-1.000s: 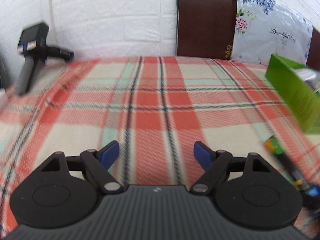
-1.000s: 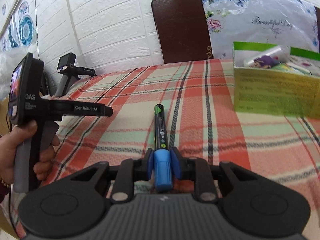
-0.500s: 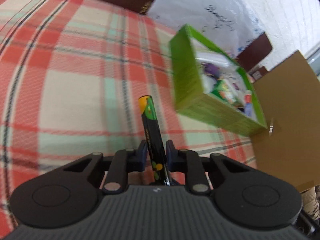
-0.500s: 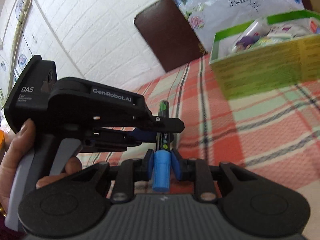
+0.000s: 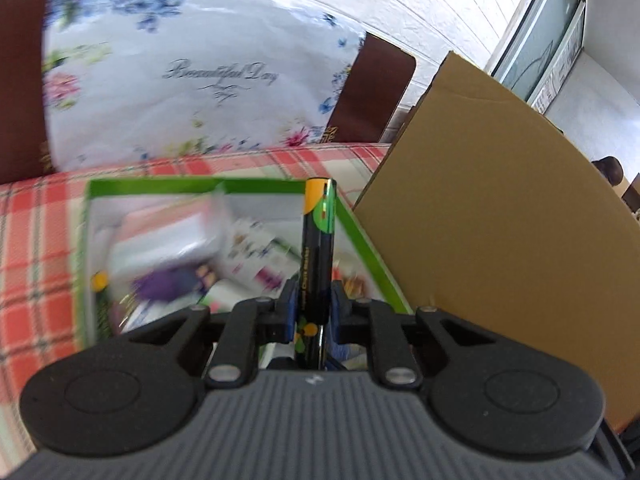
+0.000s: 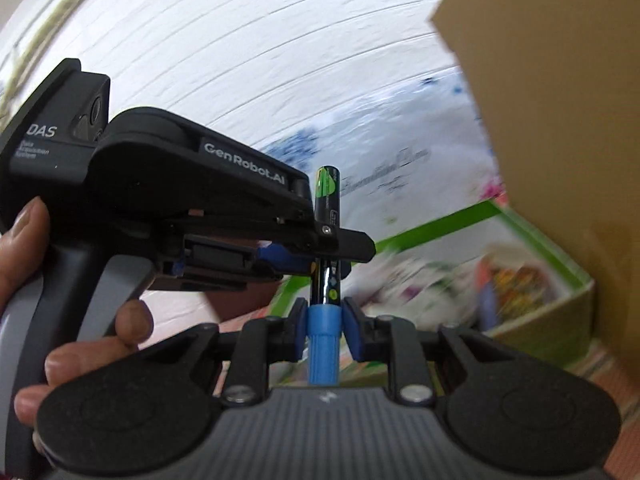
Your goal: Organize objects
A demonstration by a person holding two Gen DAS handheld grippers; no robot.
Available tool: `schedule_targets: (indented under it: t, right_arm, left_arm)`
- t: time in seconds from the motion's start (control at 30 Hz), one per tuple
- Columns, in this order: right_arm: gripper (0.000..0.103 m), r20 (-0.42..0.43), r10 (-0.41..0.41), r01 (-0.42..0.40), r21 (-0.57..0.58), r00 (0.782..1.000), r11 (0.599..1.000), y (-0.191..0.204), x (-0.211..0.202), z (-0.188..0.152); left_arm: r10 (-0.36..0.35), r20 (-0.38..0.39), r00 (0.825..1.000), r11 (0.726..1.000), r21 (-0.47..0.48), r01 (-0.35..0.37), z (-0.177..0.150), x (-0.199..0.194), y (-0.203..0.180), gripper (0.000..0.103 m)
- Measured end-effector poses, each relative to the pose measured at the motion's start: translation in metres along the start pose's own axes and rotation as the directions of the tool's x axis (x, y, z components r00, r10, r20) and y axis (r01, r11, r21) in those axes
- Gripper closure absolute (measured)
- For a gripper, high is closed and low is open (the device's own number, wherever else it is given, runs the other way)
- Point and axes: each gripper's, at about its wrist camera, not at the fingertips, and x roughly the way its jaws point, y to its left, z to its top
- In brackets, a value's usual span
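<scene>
Left gripper [image 5: 313,312]: the jaws are narrow and they clamp the marker [image 5: 318,248] by its black barrel; in the right wrist view this gripper [image 6: 320,254] comes in from 9 o'clock, with a person's hand [image 6: 68,320] on its grey handle.
Right gripper [image 6: 325,330]: the jaws are narrow and they press on the blue cap [image 6: 324,346] of the same marker [image 6: 328,240].
Marker: it is held by both grippers together, in the air, with the orange and green end pointing to 12 o'clock in the left wrist view.
Green box [image 5: 86,240]: it is open and stands on the plaid cloth [image 5: 36,240], under the marker; in the right wrist view the box [image 6: 460,216] is at 3 o'clock of the marker.
Box contents: several packets in white, purple and other colours, too blurred to name.
Cardboard sheet [image 5: 500,208]: brown, standing just beside the box at its 3 o'clock side; I cannot tell if it touches.
Floral pillow [image 5: 180,80]: white with flowers and script letters, at 12 o'clock behind the box, against a dark brown headboard [image 5: 372,92].
Wall [image 6: 240,40]: white brick pattern.
</scene>
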Motion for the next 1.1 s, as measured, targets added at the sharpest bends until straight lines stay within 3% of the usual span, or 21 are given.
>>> schedule_targets:
  t: [0.07, 0.13, 0.17, 0.2, 0.27, 0.4, 0.7, 0.87, 0.97, 1.1]
  right_arm:
    - [0.083, 0.001, -0.017, 0.017, 0.013, 1.000, 1.000, -0.014, 0.014, 0.008]
    - [0.080, -0.010, -0.051, 0.051, 0.006, 0.999, 0.999, -0.024, 0.032, 0.013]
    - [0.076, -0.025, -0.091, 0.091, -0.008, 0.996, 0.996, -0.028, 0.042, 0.014]
    - [0.065, -0.041, -0.134, 0.133, -0.021, 0.990, 0.991, -0.032, 0.050, 0.014]
    - [0.063, -0.047, -0.157, 0.157, -0.008, 0.987, 0.988, -0.038, 0.055, 0.011]
    - [0.062, 0.007, -0.168, 0.168, -0.002, 0.986, 0.986, -0.035, 0.038, 0.002]
    - [0.060, 0.008, -0.160, 0.159, 0.017, 0.987, 0.987, -0.009, -0.018, -0.028]
    - [0.059, -0.026, -0.138, 0.138, -0.023, 0.990, 0.990, 0.019, -0.052, -0.038]
    - [0.059, -0.038, -0.131, 0.129, -0.051, 0.991, 0.990, 0.031, -0.062, -0.042]
    - [0.057, -0.054, -0.122, 0.118, -0.066, 0.991, 0.991, 0.044, -0.076, -0.047]
  left_arm:
    - [0.015, -0.003, 1.000, 1.000, 0.019, -0.015, 0.010, 0.018, -0.004, 0.082]
    - [0.066, -0.003, 0.998, 0.997, 0.034, -0.066, 0.014, 0.031, -0.003, 0.071]
    - [0.109, 0.005, 0.994, 0.993, 0.045, -0.109, 0.015, 0.035, -0.003, 0.067]
    - [0.150, 0.014, 0.989, 0.987, 0.058, -0.150, 0.015, 0.037, -0.002, 0.067]
    - [0.191, 0.030, 0.981, 0.978, 0.083, -0.193, 0.012, 0.035, -0.001, 0.063]
    - [0.298, 0.070, 0.952, 0.943, 0.131, -0.305, 0.002, 0.019, 0.004, 0.055]
    - [0.432, 0.072, 0.899, 0.887, 0.148, -0.438, -0.040, -0.032, 0.018, 0.044]
    - [0.468, 0.072, 0.881, 0.873, 0.113, -0.474, -0.064, -0.066, 0.028, 0.037]
    - [0.486, 0.085, 0.870, 0.863, 0.110, -0.493, -0.079, -0.083, 0.028, 0.022]
    - [0.489, 0.102, 0.866, 0.860, 0.109, -0.499, -0.096, -0.103, 0.030, 0.009]
